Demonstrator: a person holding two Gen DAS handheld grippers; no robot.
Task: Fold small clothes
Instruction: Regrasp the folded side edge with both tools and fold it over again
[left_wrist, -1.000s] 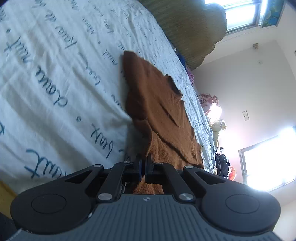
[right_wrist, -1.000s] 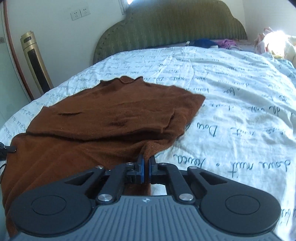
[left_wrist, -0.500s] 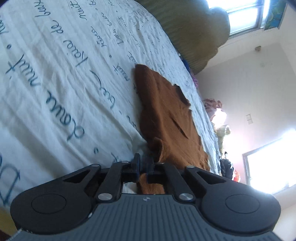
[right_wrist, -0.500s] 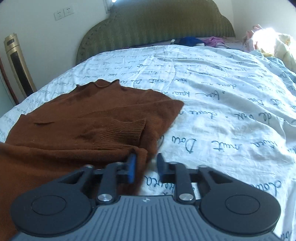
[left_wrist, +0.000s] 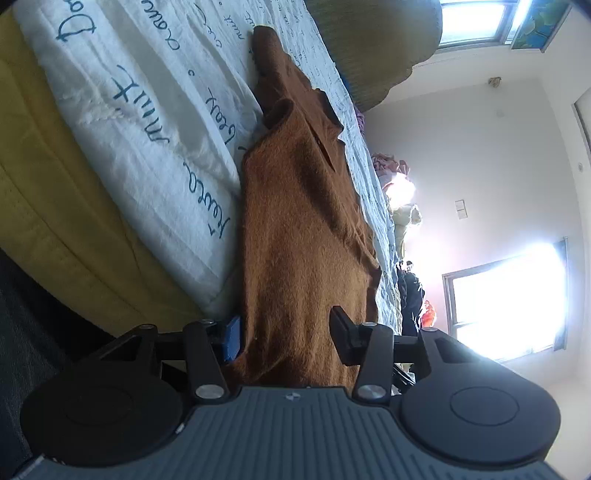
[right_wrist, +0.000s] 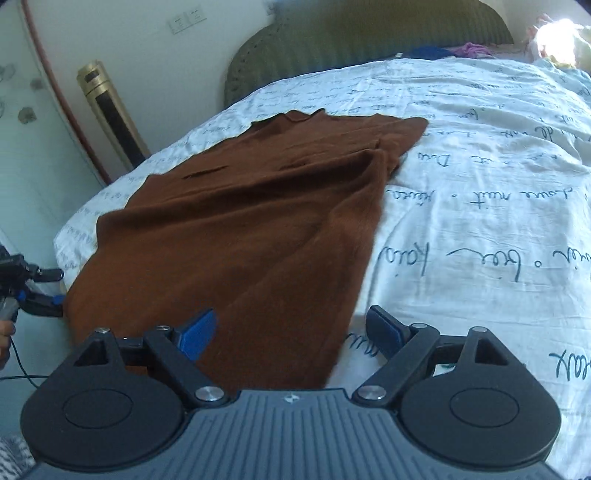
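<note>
A brown knit sweater lies spread flat on the white bedsheet with blue handwriting, collar towards the headboard. My right gripper hovers at the sweater's near hem with its jaws opening wide; the hem's right corner lies between them, untouched by the pads. In the left wrist view the sweater runs away along the bed's edge. My left gripper has jaws opening around the hem's other corner, the cloth loose between them. The left gripper also shows at the sweater's left corner in the right wrist view.
A green padded headboard stands at the far end. A gold tower appliance is by the wall on the left. Loose clothes are heaped near the headboard. The yellow mattress side drops away under the sheet. A bright window is beyond.
Both grippers were shut on the sweater's hem and have let it go, jaws now apart. Both drew back towards the near edge of the bed, and the sweater lies stretched out longer.
</note>
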